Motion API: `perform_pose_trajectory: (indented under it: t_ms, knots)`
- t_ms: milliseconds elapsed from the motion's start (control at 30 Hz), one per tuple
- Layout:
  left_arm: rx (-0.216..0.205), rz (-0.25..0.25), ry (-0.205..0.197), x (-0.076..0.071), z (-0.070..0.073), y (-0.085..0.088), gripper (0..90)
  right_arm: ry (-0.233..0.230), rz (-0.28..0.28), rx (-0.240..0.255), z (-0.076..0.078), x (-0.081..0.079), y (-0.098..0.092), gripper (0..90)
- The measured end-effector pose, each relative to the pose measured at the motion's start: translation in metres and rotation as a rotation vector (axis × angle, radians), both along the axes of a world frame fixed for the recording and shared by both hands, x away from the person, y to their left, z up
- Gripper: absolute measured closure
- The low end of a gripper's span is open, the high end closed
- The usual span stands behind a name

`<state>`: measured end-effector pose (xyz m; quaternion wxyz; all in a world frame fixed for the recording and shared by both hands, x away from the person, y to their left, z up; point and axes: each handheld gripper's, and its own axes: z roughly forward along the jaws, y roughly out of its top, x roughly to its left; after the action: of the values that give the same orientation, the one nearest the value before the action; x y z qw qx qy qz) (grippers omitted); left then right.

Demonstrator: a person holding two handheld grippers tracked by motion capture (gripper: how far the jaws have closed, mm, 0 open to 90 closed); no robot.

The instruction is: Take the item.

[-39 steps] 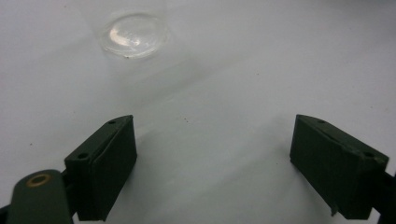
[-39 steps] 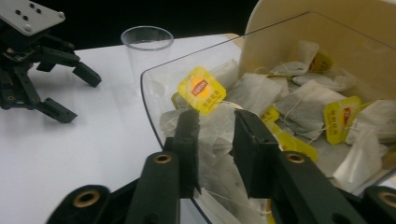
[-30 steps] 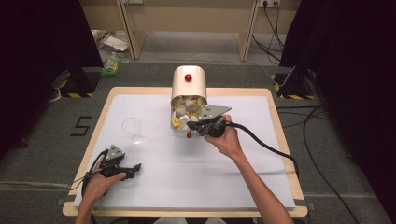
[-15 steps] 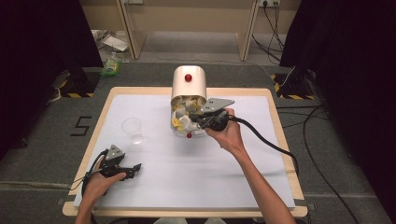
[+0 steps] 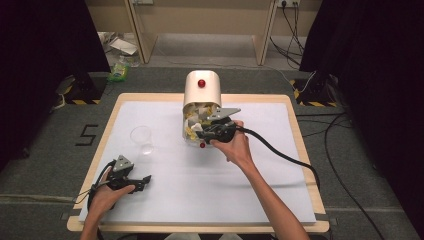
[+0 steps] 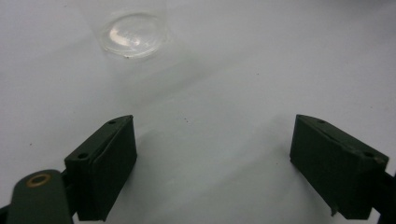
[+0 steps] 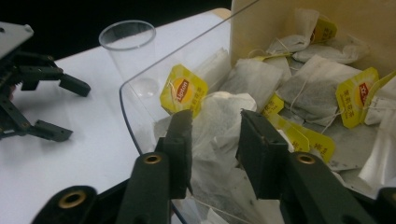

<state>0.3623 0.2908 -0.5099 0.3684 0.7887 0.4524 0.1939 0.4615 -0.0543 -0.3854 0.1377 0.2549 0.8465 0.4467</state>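
High view: your right gripper [image 5: 206, 131] is at the mouth of the dispenser [image 5: 201, 90], a cream box with a red knob and a clear flap [image 7: 154, 93] swung open in front; your left gripper [image 5: 141, 181] rests on the table [image 5: 260, 195] near you, well apart from it.

Right gripper view: the jaws stand partly closed over the heap of tea bags [image 7: 299, 88], with one white bag [image 7: 215, 116] lying in the gap between them. You cannot tell from here whether the pads press it yet or only flank it. Its yellow tag [image 7: 183, 91] sits just beyond the tip of the left-hand jaw, against the flap.

Handling, as a judgement: the bag is very light, soft and crushable, and thin paper tears if pinched hard. Take it by the bunched paper between the jaws, or by the stiffer tag. The strings of neighbouring bags may tangle and drag extras out, so lift slowly.

Beyond the flap, left of the jaws, stands a clear cup [image 7: 128, 44], thin-walled and easily tipped.

Left gripper view: the jaws are wide apart with nothing between them, and the cup's base [image 6: 135, 35] lies ahead, beyond the left-hand jaw.
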Motion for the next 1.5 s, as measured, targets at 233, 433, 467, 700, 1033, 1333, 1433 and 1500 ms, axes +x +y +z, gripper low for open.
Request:
perform_pose_trajectory:
  t_ms: [233, 433, 467, 700, 1033, 1333, 1433, 1500]
  knots:
    - [0.001, 0.001, 0.000, 0.000, 0.000, 0.000, 13.7, -0.024, 0.026, -0.023, 0.000, -0.003, -0.001, 88.7]
    - [0.000, 0.001, 0.000, 0.000, 0.000, 0.000, 13.7, -0.099, 0.016, -0.008, 0.010, -0.006, -0.006, 90.0]
    - [0.001, 0.000, 0.001, 0.000, 0.000, 0.000, 13.7, -0.124, 0.017, 0.008, 0.017, -0.008, -0.009, 90.0]
    - [0.001, 0.001, 0.000, 0.000, 0.000, 0.000, 13.7, -0.175, 0.034, 0.060, 0.035, -0.017, -0.009, 90.0]
    - [0.001, 0.000, 0.002, 0.000, 0.000, 0.000, 13.7, -0.199, 0.069, 0.113, 0.045, -0.021, 0.011, 90.0]
    - [0.002, 0.001, 0.000, 0.000, 0.000, 0.000, 13.7, -0.198, 0.139, 0.162, 0.046, -0.021, 0.057, 90.0]
    - [0.002, 0.000, 0.000, 0.000, 0.000, 0.000, 13.7, -0.199, 0.154, 0.173, 0.043, -0.022, 0.072, 90.0]
    - [0.002, 0.000, 0.001, 0.000, 0.000, 0.000, 13.7, -0.209, 0.160, 0.171, 0.043, -0.024, 0.082, 90.0]
